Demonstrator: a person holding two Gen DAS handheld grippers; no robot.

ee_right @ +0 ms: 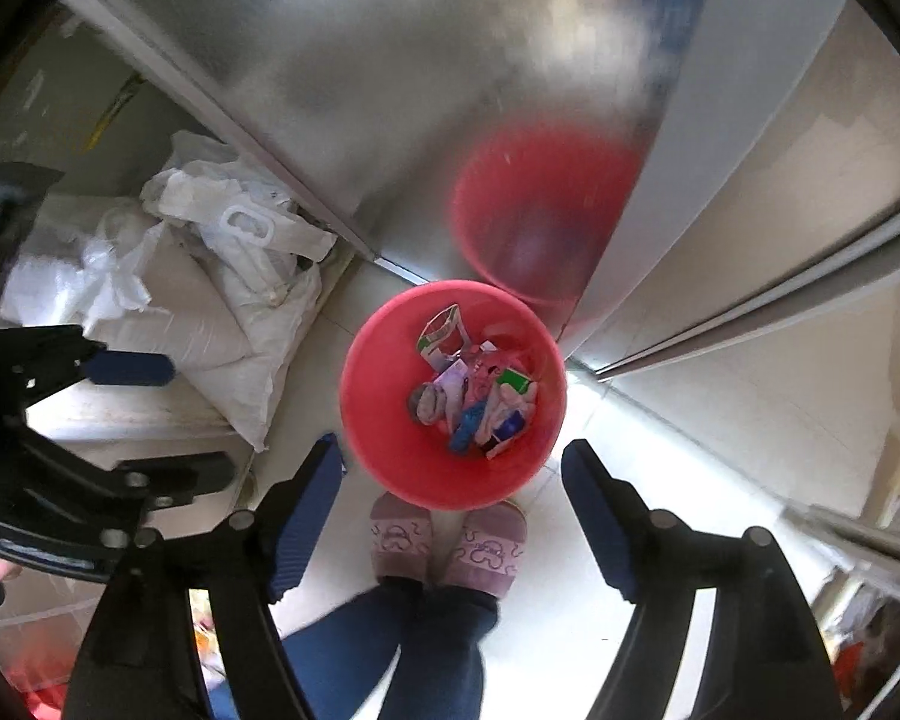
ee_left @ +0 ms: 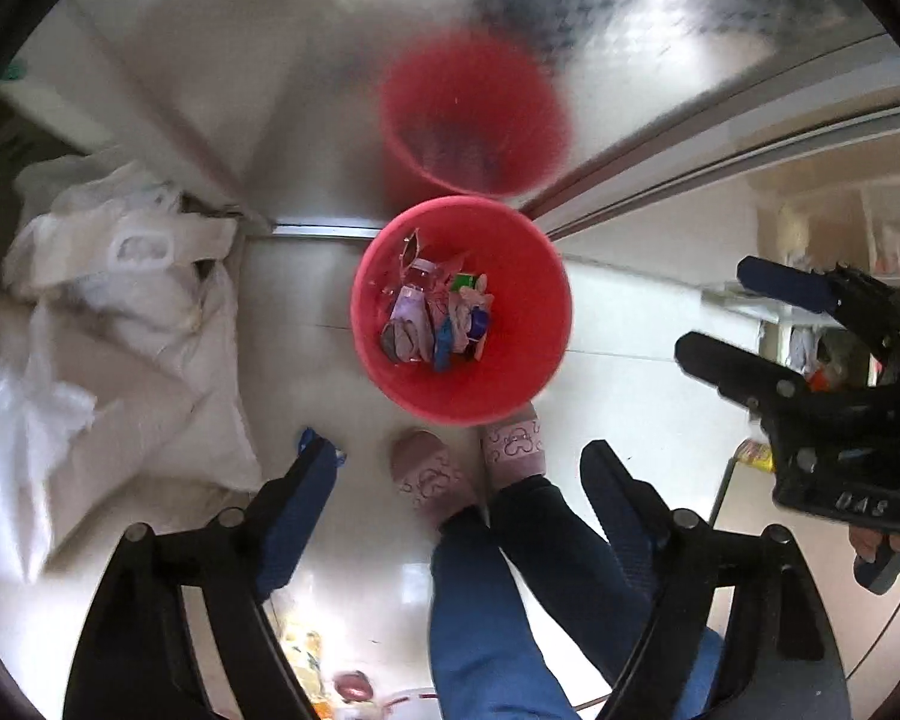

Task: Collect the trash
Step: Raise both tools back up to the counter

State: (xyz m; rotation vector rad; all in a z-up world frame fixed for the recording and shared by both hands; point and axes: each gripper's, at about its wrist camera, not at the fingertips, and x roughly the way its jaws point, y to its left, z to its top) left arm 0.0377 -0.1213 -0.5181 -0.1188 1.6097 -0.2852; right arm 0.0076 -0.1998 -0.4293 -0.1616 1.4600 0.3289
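Note:
A red bin (ee_left: 528,312) (ee_right: 378,402) stands on the pale tiled floor against a shiny metal panel. Several pieces of trash (ee_left: 432,312) (ee_right: 480,396), wrappers and small cartons, lie at its bottom. My left gripper (ee_left: 456,456) (ee_right: 195,420) points down over the bin's near side, jaws wide apart with nothing between them. My right gripper (ee_right: 450,447) (ee_left: 717,309) hangs beside it, above the bin's near rim, open as well and empty. No trash shows in either gripper.
White sacks and plastic bags (ee_left: 120,312) (ee_right: 210,300) are piled left of the bin. The metal panel (ee_left: 330,90) (ee_right: 360,90) mirrors the bin. The person's feet in pink slippers (ee_left: 510,444) (ee_right: 492,546) stand just before the bin. A door rail (ee_left: 720,150) runs right.

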